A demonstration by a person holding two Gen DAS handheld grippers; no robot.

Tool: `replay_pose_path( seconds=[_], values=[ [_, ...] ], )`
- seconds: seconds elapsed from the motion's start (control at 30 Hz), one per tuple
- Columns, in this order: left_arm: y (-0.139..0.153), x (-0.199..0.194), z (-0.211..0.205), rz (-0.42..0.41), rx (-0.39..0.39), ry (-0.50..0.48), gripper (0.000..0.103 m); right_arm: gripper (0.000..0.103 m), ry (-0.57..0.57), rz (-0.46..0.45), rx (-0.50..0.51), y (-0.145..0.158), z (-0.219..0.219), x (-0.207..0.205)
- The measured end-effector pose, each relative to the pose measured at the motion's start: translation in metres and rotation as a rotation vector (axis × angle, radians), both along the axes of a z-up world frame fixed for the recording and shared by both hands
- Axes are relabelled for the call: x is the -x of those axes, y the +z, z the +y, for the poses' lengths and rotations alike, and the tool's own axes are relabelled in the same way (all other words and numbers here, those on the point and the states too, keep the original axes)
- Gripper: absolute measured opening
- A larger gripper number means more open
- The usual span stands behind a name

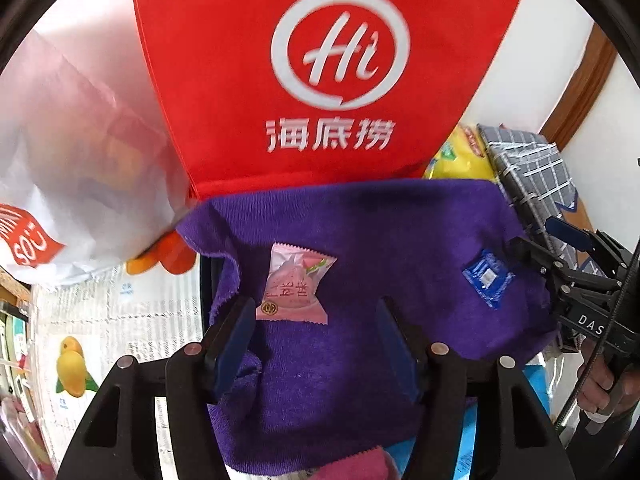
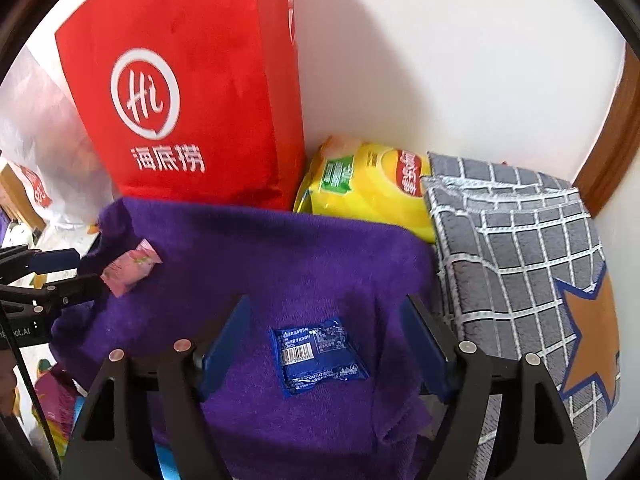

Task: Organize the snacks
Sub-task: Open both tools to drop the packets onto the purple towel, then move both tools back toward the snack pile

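A pink candy packet (image 1: 297, 283) lies on a purple towel (image 1: 360, 360). My left gripper (image 1: 316, 316) is open, its fingers just short of the packet on either side. A small blue snack packet (image 2: 318, 356) lies on the same towel (image 2: 260, 264). My right gripper (image 2: 326, 320) is open around the blue packet without touching it. The blue packet also shows in the left wrist view (image 1: 486, 278), with the right gripper (image 1: 560, 248) beside it. The pink packet (image 2: 130, 266) and left gripper (image 2: 68, 270) show at the left of the right wrist view.
A red Haidilao bag (image 1: 332, 68) stands behind the towel against the wall. A yellow chip bag (image 2: 368, 184) and a grey checked cloth (image 2: 516, 248) lie to the right. A white plastic bag (image 1: 76, 152) and printed paper (image 1: 120, 320) are at the left.
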State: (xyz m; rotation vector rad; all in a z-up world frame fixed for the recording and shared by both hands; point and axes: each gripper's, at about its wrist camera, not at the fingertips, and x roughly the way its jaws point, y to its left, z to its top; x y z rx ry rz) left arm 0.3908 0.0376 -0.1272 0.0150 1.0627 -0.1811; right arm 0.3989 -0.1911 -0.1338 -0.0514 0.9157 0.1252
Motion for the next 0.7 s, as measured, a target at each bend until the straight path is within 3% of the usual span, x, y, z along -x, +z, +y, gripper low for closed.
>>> replay_pose_path(
  seconds=[0.3, 0.43, 0.6, 0.7],
  values=[
    [0.041, 0.025, -0.005, -0.121, -0.003, -0.003, 0.061, 0.082, -0.063, -0.044, 0.052, 0.023, 0.001, 0.042],
    [0.064, 0.041, -0.006, -0.186, 0.038, -0.011, 0.061, 0.082, -0.076, -0.062, 0.070, 0.034, -0.001, 0.068],
    [0.078, 0.064, -0.004, -0.191, 0.086, 0.001, 0.061, 0.082, -0.065, -0.101, 0.077, 0.048, -0.004, 0.099],
    [0.083, 0.079, -0.002, -0.189, 0.070, -0.004, 0.061, 0.082, -0.067, -0.109, 0.056, 0.055, -0.006, 0.116]
  ],
)
